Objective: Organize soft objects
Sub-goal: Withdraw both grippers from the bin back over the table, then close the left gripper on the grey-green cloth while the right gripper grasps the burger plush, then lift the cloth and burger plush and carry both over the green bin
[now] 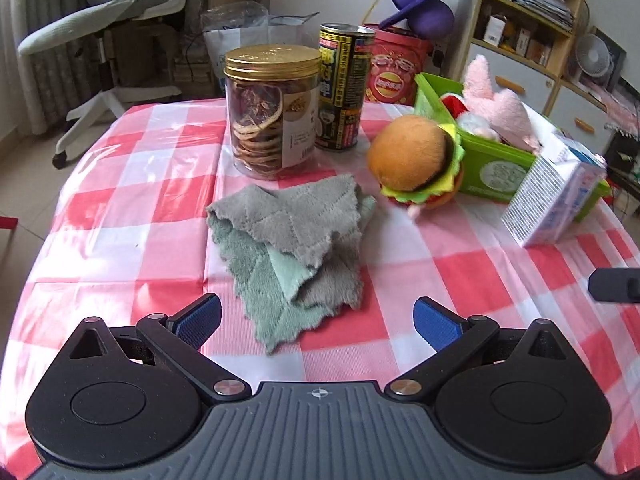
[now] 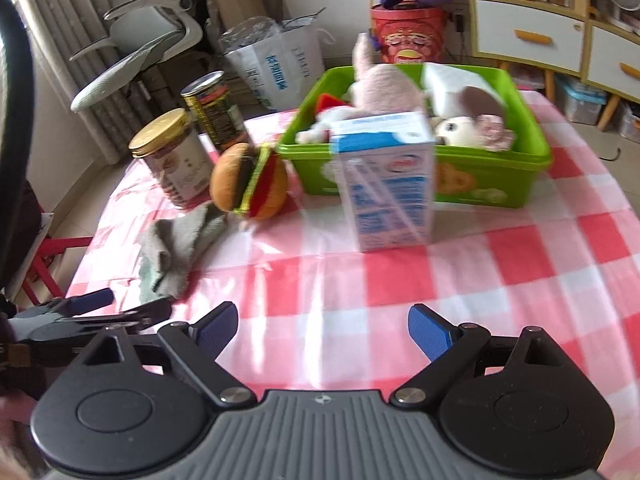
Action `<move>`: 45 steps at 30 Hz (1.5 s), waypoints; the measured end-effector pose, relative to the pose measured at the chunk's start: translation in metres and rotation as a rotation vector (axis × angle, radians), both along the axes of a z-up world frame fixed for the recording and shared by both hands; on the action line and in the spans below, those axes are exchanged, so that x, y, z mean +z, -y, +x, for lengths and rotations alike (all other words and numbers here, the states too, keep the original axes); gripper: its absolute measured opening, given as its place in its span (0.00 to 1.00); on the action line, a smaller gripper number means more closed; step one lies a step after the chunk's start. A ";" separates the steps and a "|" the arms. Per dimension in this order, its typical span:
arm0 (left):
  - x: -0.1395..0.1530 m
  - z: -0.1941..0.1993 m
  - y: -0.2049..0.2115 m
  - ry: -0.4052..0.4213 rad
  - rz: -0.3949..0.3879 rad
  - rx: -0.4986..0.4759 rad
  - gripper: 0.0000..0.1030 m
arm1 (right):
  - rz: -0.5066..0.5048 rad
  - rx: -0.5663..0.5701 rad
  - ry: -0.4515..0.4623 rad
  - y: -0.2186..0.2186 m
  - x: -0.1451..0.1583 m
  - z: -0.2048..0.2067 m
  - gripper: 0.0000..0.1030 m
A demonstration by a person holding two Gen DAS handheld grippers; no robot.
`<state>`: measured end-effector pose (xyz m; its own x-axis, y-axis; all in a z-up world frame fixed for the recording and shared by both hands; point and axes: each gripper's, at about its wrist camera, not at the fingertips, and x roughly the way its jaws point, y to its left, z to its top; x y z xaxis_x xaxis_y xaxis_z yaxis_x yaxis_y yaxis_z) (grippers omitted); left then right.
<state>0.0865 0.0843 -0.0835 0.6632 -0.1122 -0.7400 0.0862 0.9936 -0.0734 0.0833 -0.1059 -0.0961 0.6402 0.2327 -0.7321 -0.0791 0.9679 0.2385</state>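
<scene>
Where gingham plastic shines, fuzzy cloth (image 1: pixel 288 248) lies crumpled.

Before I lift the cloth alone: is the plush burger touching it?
Apart. The left wrist view shows a strip of tablecloth between the plush burger and the cloth.

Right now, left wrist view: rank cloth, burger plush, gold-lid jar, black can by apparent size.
1. cloth
2. gold-lid jar
3. burger plush
4. black can
The jar partly hides the can; the nearer cloth looks inflated.
</scene>
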 end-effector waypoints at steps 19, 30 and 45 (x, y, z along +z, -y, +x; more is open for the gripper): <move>-0.014 0.030 -0.015 0.054 -0.089 0.058 0.58 | 0.183 -0.105 0.101 -0.061 -0.027 0.074 0.64; -0.014 0.031 -0.009 0.035 -0.072 0.037 0.29 | 0.225 -0.189 0.152 -0.065 -0.041 0.108 0.38; -0.006 0.031 -0.008 0.003 -0.044 0.056 0.07 | 0.245 -0.101 0.140 -0.049 -0.030 0.089 0.24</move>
<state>0.1171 0.0926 -0.0895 0.6717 -0.1073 -0.7330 0.0311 0.9927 -0.1168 0.1718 -0.0568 -0.1256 0.7597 0.3215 -0.5653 -0.0335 0.8874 0.4597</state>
